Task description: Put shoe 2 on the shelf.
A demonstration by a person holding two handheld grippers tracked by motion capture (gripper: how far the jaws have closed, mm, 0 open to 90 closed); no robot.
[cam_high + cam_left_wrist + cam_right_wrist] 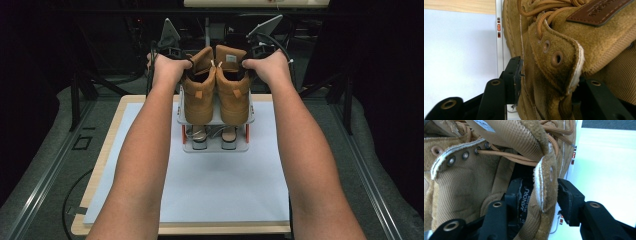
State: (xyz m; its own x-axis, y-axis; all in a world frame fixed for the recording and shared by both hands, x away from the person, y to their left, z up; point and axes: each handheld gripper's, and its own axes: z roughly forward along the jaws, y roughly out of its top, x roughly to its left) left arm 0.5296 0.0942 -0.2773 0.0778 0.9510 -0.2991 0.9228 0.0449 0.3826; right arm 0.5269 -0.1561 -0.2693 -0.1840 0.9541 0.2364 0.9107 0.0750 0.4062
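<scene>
Left claw (544,75) clamps the left boot's (199,87) collar; right claw (539,195) clamps the right boot's (233,85) (both atop a rack (216,145)).

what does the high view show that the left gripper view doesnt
High view alone: both forearms, the right boot, the right gripper and the rack's lower tier with another pair of shoes on it.

Left gripper view alone: the left gripper clamping the collar of the left boot, the eyelets, laces and a leather tongue patch.

Both: the left boot and the white mat.
</scene>
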